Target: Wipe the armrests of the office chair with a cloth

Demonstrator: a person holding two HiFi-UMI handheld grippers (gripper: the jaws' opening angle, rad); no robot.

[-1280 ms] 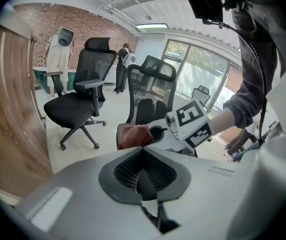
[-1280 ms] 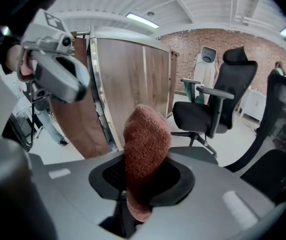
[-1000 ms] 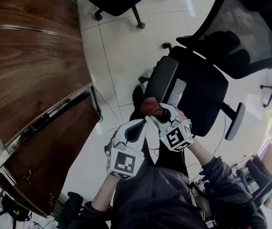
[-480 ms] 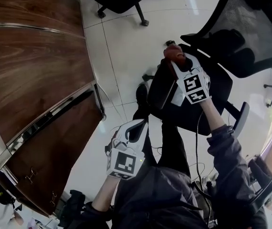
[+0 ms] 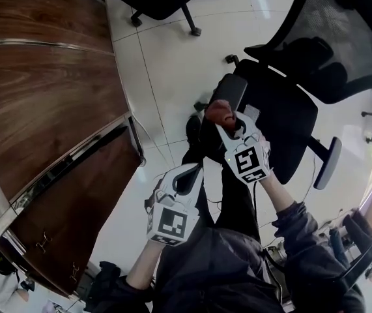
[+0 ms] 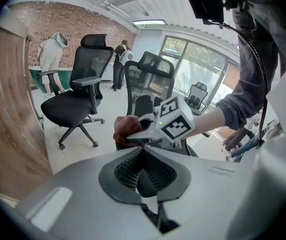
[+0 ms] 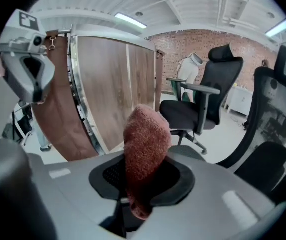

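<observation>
At the far left a curved wooden surface plays no part in the job. Just right of it, low in the head view, the left gripper hangs over the pale floor. It is well short of the office chair. Its own view shows the fingers brought together at the tips with nothing between them, so this hand is idle.

Next to the right is the work itself. The right gripper has its fingers clamped on the reddish-brown cloth. In the right gripper view the cloth stands up out of the fingers as a thick folded wad. From the head view the wad lies over the near armrest, about midway along its dark pad and apparently pressed on it. Contact cannot be confirmed from above. The left gripper view shows the same gripper and cloth from the side, in front of the chair.

Further right come the black seat and mesh back. Beyond them the far armrest juts out with no cloth or gripper near it.

As a judgement, the task looks partly done at most. The cloth is picked up and working on the near pad. The pictures show no wet track or change in sheen to say how much of that pad has been covered. What seems left is the remainder of that pad, then a reach across the seat to the far armrest, which looks untouched.
</observation>
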